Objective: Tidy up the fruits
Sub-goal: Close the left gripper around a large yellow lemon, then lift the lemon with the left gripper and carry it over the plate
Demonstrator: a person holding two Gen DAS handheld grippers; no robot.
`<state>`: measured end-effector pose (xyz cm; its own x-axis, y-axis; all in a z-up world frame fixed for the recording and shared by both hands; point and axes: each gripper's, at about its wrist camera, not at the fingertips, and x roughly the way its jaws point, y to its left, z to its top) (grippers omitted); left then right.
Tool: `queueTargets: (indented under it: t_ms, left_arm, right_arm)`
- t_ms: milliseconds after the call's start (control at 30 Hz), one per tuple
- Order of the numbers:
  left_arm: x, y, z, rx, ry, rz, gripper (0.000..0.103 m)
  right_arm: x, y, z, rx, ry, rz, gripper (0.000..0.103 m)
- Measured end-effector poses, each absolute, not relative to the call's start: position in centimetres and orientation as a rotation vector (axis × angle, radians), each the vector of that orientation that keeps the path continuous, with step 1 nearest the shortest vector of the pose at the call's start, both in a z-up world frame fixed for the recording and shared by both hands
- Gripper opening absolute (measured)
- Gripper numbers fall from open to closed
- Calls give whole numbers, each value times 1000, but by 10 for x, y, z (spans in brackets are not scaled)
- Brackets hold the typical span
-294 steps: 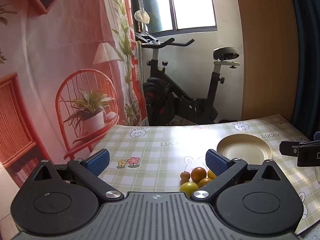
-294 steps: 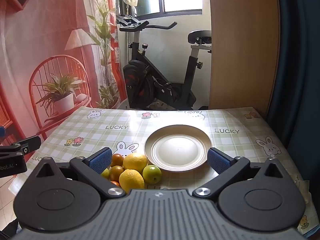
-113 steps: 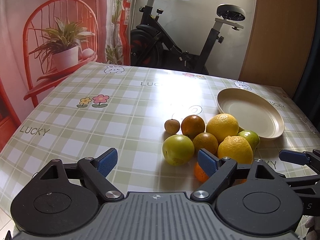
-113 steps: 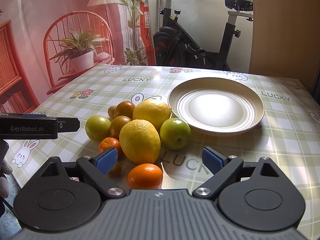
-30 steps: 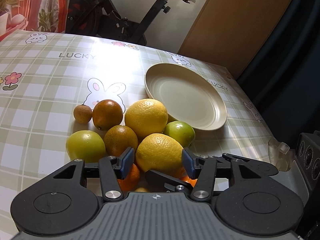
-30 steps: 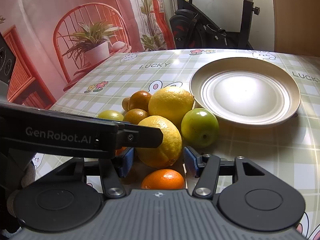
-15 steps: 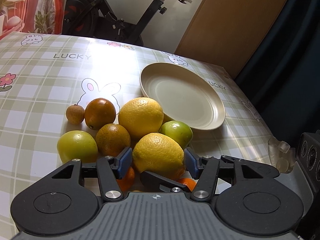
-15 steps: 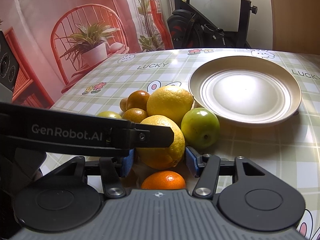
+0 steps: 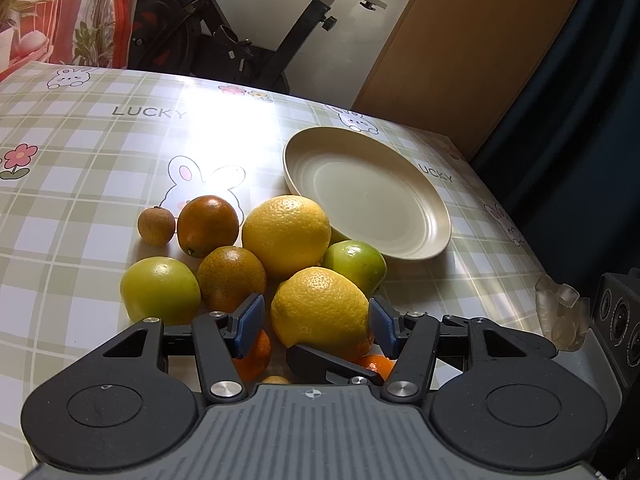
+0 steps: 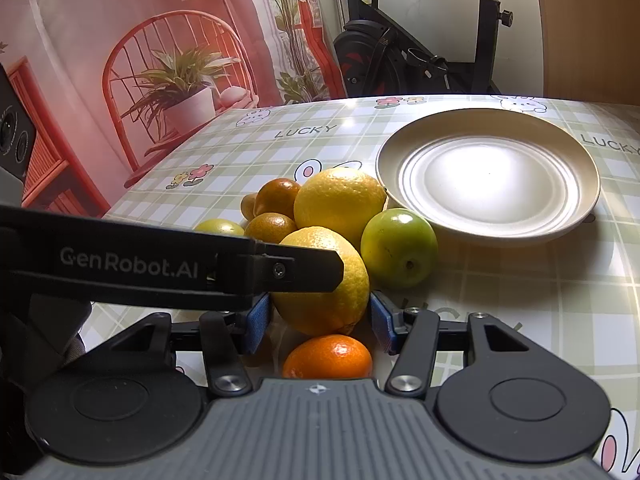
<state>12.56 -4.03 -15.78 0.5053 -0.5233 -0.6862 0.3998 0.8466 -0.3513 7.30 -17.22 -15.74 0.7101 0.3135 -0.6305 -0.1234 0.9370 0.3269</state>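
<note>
The left tongs (image 9: 316,326) stand half wide around the front lemon (image 9: 320,312). Their jaws have just been opening, and the lemon sits between the blue pads (image 9: 250,324) with a thin gap on each side. The right tongs (image 10: 320,322) reach around the same lemon from another side, also half wide. Their pads are very close to the peel, but I cannot tell if they press on it. In the right wrist view, one black finger of the left tongs crosses in front of the lemon.

The lemon lies at the near edge of a heap of fruit on the table (image 9: 80,160). Behind it is a second lemon (image 9: 286,234), and a green apple (image 9: 356,264) is just beside it. A small orange (image 10: 328,356) lies under its near side. The beige plate (image 9: 424,216) stands right behind the heap, with nothing on it; the second lemon is just beside its rim.
</note>
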Motion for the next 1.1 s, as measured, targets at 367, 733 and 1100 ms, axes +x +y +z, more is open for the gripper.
queueTargets:
  t_ms: [367,733,1100]
  left_arm:
    - [126,-40,-161,-163,877,-569,60]
    - [121,-45,-161,-132,863,-583,58]
    - [108,-53,-149,-52,813,-567,59]
  right_arm:
    - [71,-171,-161,275,756,257,54]
    - [71,-177,-157,290,725,236,57]
    - [70,-180,-157,335,713,246,57]
